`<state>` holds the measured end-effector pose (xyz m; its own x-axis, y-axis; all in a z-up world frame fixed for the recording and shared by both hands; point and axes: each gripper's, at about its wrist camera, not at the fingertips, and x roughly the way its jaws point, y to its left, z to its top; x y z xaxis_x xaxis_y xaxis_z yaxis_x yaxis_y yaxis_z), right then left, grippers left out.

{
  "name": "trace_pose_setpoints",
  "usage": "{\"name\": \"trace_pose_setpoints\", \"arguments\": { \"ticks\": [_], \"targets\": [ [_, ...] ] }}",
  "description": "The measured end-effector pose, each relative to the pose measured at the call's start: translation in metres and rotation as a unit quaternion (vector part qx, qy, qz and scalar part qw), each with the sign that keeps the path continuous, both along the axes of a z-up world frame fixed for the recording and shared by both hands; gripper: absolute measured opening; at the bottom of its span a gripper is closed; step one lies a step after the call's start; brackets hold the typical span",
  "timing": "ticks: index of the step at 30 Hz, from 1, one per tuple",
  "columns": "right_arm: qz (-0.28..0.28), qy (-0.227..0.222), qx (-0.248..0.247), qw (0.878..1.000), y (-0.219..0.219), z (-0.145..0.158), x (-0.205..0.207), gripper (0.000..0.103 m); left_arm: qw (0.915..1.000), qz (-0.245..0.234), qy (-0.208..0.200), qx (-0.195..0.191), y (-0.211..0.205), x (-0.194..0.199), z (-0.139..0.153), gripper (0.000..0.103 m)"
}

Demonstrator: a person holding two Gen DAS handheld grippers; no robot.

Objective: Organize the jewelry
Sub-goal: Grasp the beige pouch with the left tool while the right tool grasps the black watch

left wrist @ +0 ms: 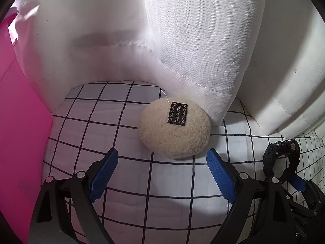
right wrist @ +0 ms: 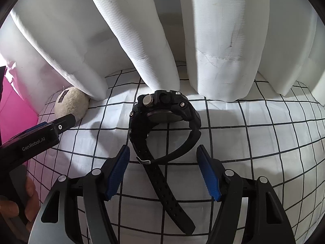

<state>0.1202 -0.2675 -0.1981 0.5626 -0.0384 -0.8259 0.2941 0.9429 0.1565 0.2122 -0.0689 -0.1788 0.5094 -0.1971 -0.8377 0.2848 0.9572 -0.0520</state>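
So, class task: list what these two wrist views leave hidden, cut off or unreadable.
- Watch dial: right wrist view shows it side-on, so the face cannot be read.
- Label on the fluffy pouch: left wrist view, print too small.
- Pouch in the right wrist view: partly hidden by the curtain and the left tongs.
- Pink object: cut off by the left edge.

Curtain (right wrist: 81,65) hides part of the pouch (right wrist: 71,103).
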Motion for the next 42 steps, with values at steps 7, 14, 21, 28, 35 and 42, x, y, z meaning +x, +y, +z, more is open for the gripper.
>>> {"name": "trace_pose_setpoints", "arguments": {
  "ticks": [7,14,21,28,35,42],
  "targets": [
    [0.001,-0.001,-0.014,1.000,0.003,0.000,0.007,0.065,0.9999,0.006,0.004,0.007,-0.008,0.016,-0.006,0.087],
    [0.002,0.001,-0.025,1.000,0.007,-0.003,0.022,0.066,0.9999,0.008,0.014,0.006,-0.019,0.028,-0.010,0.087],
    [-0.002,-0.013,-0.037,0.999,0.011,-0.007,0.028,0.066,0.9997,0.016,0.005,0.019,-0.028,0.039,-0.010,0.087],
    [0.004,-0.016,-0.039,0.999,0.013,-0.015,0.032,0.065,0.9996,0.010,-0.012,0.021,-0.045,0.039,-0.009,0.081],
    [0.009,-0.023,-0.024,0.999,0.007,-0.014,0.021,0.064,0.9996,0.001,-0.019,0.020,-0.053,0.025,-0.003,0.061],
    [0.012,-0.032,-0.005,0.999,0.002,-0.013,0.006,0.061,0.9998,0.000,-0.020,0.009,-0.050,0.007,0.003,0.059]
  ]
}}
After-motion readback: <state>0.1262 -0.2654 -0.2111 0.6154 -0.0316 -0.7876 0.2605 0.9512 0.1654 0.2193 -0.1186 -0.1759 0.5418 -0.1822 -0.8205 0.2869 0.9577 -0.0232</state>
